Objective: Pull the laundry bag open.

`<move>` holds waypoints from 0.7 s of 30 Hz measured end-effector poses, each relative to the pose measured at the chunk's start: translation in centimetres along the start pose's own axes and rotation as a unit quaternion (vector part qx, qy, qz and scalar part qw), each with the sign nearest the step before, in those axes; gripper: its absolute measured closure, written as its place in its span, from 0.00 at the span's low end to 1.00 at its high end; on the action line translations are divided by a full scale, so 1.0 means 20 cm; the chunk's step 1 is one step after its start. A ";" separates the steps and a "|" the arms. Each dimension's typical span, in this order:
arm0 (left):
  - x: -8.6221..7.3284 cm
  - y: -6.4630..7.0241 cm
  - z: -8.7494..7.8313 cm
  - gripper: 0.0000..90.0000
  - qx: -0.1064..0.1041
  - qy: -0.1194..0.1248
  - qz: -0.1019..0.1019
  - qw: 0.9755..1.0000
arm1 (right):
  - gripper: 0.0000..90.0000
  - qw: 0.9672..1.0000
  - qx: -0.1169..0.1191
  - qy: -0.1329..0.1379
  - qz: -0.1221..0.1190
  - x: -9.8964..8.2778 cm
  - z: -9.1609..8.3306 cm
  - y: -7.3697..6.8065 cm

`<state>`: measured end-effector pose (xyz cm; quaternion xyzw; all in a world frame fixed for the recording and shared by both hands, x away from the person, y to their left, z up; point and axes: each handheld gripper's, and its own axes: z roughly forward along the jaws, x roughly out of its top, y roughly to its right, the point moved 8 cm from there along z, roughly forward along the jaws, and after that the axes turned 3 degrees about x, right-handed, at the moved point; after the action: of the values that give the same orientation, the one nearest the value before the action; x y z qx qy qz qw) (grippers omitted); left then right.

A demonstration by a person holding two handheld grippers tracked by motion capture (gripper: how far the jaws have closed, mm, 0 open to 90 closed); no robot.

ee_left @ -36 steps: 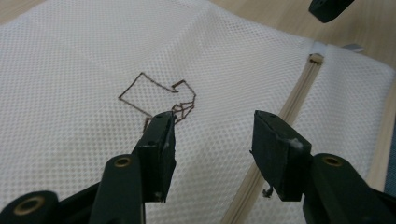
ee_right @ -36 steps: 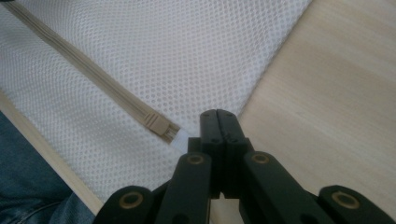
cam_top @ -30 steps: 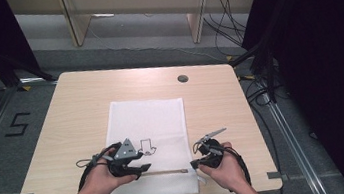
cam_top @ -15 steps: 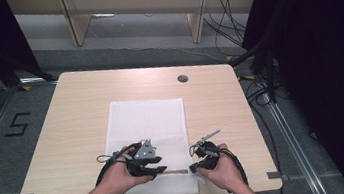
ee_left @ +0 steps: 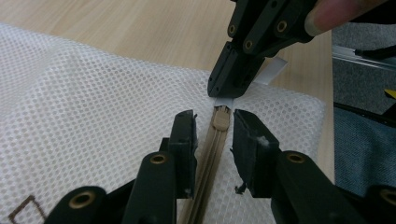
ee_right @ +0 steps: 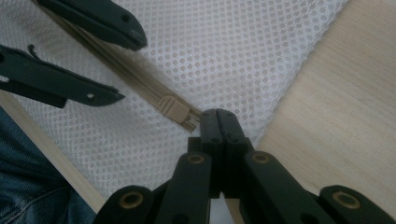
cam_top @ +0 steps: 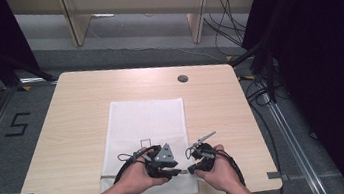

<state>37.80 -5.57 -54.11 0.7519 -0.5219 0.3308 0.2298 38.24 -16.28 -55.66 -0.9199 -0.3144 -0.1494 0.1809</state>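
Left claw (ee_left: 214,135) closing astride zipper slider (ee_left: 220,120) — right claw (ee_right: 217,122) clamps tab, hidden.

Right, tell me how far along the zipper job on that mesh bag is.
Done: the right tool is shut on the white tab at the zipper's end, pinning the white mesh laundry bag to the wooden table. In hand: the left tool has just been closing around the tan zipper slider, pads not yet touching it. Left: gripping the slider and pulling it along the zipper.
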 end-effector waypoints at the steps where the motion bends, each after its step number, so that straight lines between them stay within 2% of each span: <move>1: 0.00 0.01 0.01 0.77 -0.003 0.001 -0.003 1.000 | 1.00 1.000 0.001 -0.001 0.000 0.00 0.00 0.00; 7: 0.02 0.03 0.05 0.79 -0.014 0.001 -0.009 1.000 | 1.00 1.000 0.008 0.000 0.004 0.00 0.00 0.00; 8: 0.01 0.03 0.06 0.79 -0.013 -0.001 -0.001 1.000 | 1.00 1.000 0.007 -0.001 0.017 0.00 0.00 -0.01; 9: 0.01 0.03 0.07 0.79 -0.014 -0.003 -0.004 1.000 | 1.00 1.000 0.008 -0.002 0.019 0.00 0.00 -0.01; 13: 0.00 0.04 0.10 0.79 -0.016 -0.013 0.004 1.000 | 1.00 1.000 0.010 -0.002 0.009 0.00 0.00 0.00; 17: 0.00 0.04 0.13 0.80 -0.019 -0.014 0.003 1.000 | 1.00 1.000 0.016 0.001 0.012 0.00 0.00 0.00; 19: -0.01 0.04 0.14 0.82 -0.019 -0.018 0.005 1.000 | 1.00 1.000 0.013 -0.005 0.027 0.00 0.00 0.00; 21: -0.01 0.05 0.15 0.82 -0.020 -0.016 0.006 1.000 | 1.00 1.000 0.014 -0.003 0.023 0.00 0.00 0.00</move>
<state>37.68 -7.83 -56.17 0.7494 -0.5361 0.3099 0.2344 38.21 -16.32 -55.63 -0.9247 -0.2955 -0.1385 0.1959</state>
